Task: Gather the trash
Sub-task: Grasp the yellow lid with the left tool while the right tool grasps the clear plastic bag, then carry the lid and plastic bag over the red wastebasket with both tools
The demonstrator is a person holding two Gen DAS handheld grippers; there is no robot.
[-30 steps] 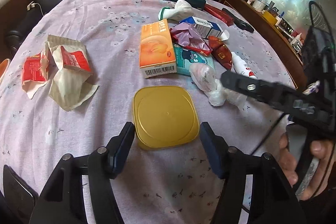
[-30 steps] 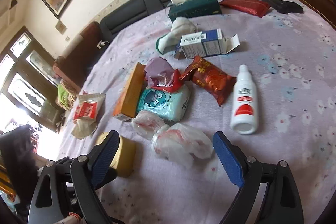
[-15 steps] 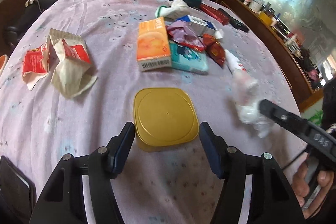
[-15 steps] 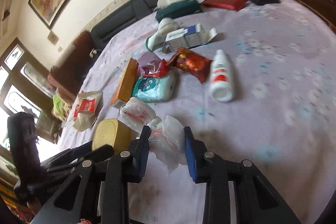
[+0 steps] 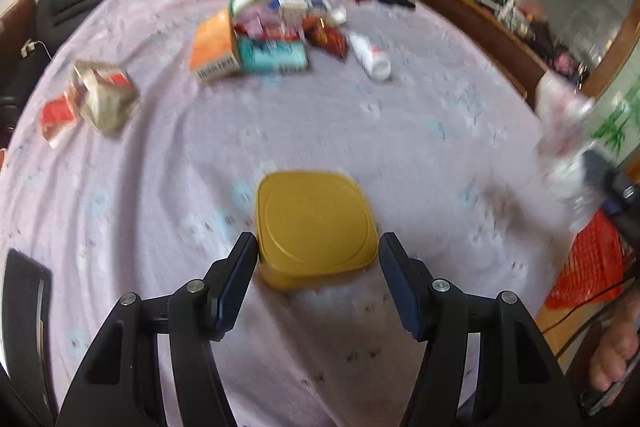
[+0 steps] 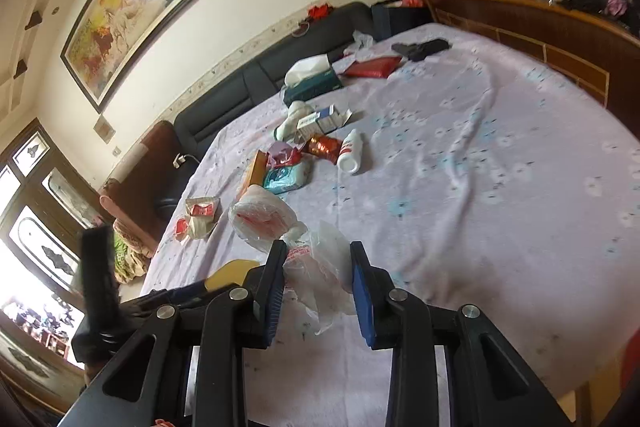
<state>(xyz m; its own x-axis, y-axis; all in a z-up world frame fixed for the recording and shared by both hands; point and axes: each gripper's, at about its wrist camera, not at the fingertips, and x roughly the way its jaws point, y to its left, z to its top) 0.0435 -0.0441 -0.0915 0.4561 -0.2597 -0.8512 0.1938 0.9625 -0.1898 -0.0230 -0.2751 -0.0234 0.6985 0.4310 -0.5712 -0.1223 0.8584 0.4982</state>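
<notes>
So far one piece is in hand — the right tongs (image 6: 318, 281) are clenched on a crumpled plastic bag (image 6: 316, 267), lifted off the tabletop (image 6: 500, 187); the left tongs (image 5: 318, 281) stand released, straddling a yellow lid (image 5: 316, 223); wrappers (image 5: 96, 99), an orange box (image 5: 214, 49) and a white bottle (image 5: 370, 55) remain — most is left.

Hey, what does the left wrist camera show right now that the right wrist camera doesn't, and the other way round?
Only the left wrist view shows the left gripper open around the yellow container, an orange mesh basket past the table edge and a dark flat object at lower left.

Only the right wrist view shows the framed painting, the windows and the right gripper shut on the crumpled plastic bag.

Both show the purple tablecloth, the white bottle, the teal wipes pack, the orange box and the tissue box.
</notes>
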